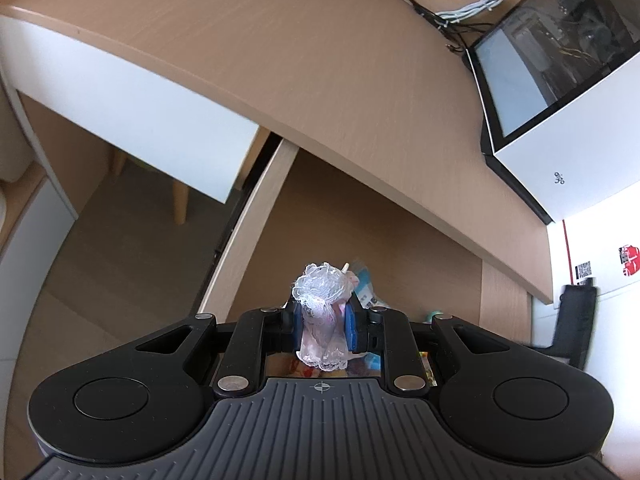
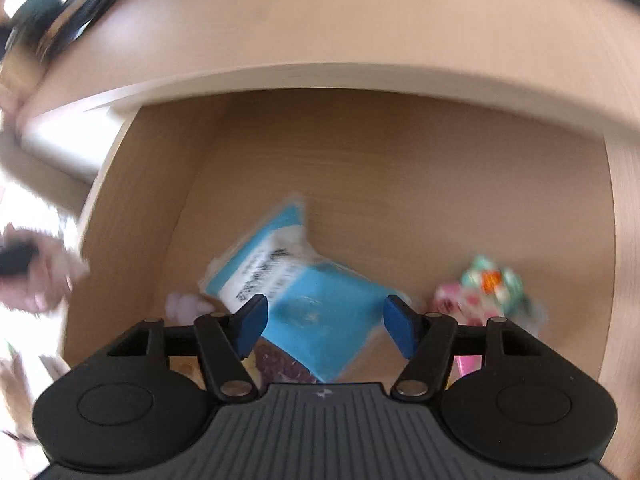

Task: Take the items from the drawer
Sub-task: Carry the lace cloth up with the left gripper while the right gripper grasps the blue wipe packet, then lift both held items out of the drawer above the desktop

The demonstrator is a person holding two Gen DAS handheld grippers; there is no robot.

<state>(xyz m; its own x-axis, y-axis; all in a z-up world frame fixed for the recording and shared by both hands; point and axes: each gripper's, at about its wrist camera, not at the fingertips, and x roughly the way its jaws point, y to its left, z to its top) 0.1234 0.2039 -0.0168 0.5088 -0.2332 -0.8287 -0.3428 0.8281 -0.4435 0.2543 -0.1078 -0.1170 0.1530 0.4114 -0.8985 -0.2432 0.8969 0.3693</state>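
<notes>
While your left gripper (image 1: 323, 326) fingers clamp the lace bundle (image 1: 322, 292), your right gripper (image 2: 323, 326) fingers, half-wide, straddle the blue packet (image 2: 304, 300), its long axis diagonal in the drawer (image 2: 400, 184).

Drawer (image 2: 132, 216) standing open under table (image 1: 280, 60) edge. Flat packet (image 2: 320, 312) lying in drawer, between right gripper (image 2: 324, 326) fingers. Patterned bundle (image 2: 488, 292) lying right of packet. Lace bundle (image 1: 322, 312) sitting between left gripper (image 1: 323, 326) pads, above drawer. Computer case (image 1: 560, 92) standing on table, far right.
</notes>
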